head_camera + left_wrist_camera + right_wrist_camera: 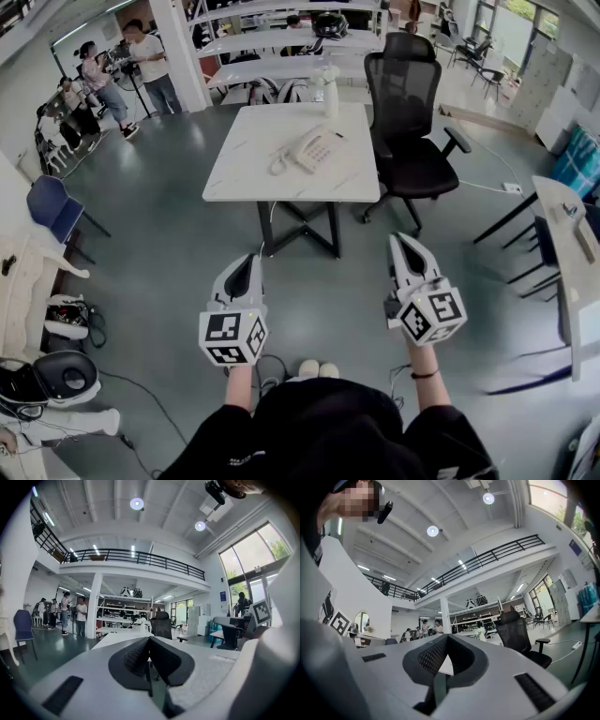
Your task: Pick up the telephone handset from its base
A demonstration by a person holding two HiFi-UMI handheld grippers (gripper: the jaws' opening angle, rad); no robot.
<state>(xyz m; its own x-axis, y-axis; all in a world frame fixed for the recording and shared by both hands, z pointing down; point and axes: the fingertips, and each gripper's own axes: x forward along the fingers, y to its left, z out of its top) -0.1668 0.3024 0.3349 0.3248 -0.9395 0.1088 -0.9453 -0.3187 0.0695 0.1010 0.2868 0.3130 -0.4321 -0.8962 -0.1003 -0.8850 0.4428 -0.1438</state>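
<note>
A white telephone (316,148) sits on the white table (253,178) ahead of me. Its handset rests on the base, and a coiled cord (278,165) trails off to the left. Both grippers hang over the grey floor, well short of the table. My left gripper (247,265) is shut with nothing in it, and its tips meet in the left gripper view (149,640). My right gripper (403,246) is likewise shut and empty, with its jaws closed together in the right gripper view (446,638). Neither gripper view shows the phone.
A black office chair (410,122) stands at the table's right side and a white bottle (330,90) at its far edge. People (141,66) stand at the back left. A blue chair (52,208) and floor equipment (56,380) are on the left, and a desk (572,253) on the right.
</note>
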